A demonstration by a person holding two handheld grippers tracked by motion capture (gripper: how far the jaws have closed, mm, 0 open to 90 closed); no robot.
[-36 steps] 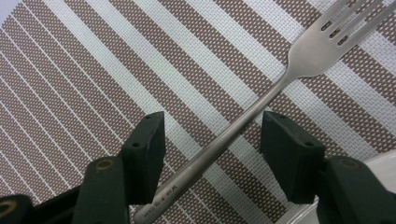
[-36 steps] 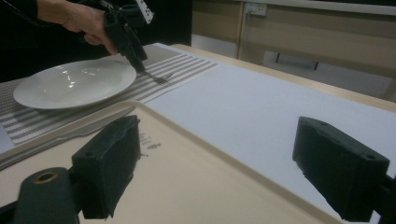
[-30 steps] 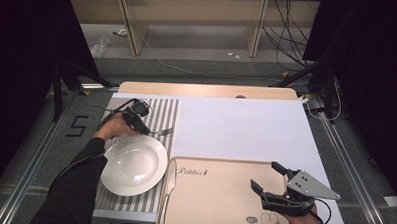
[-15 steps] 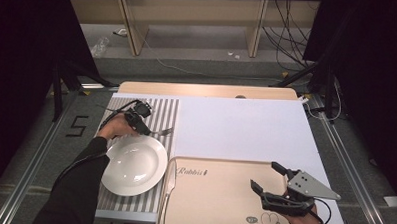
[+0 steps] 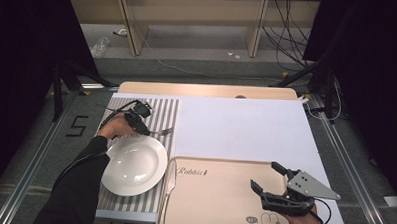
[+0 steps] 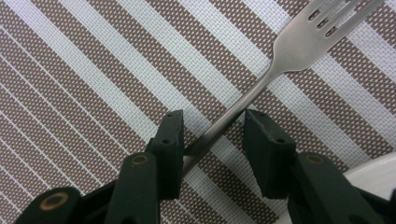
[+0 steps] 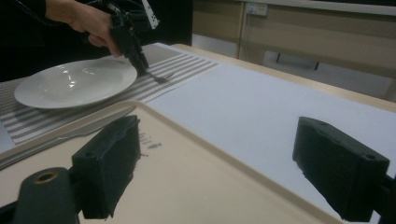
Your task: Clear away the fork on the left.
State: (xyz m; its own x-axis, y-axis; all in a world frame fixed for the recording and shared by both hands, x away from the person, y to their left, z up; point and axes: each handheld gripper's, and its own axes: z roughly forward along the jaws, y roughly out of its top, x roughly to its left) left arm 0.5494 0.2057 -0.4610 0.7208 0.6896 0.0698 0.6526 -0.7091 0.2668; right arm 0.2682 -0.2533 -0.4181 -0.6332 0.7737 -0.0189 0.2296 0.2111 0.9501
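Left gripper view looks down on a fork lying on a striped placemat, its handle running between the two black jaws of the left hand-held gripper. The jaws have just been closing; one pad touches the handle while the other stands a little apart from it, so the fork is straddled and not yet clamped. In the high view the fork lies at the far side of the placemat, just beyond a white plate. Right of the placemat a butter knife rests on the left edge of a beige tray at the near side of the worktop. The right hand-held gripper hovers over the tray's near right corner, jaws wide and empty.
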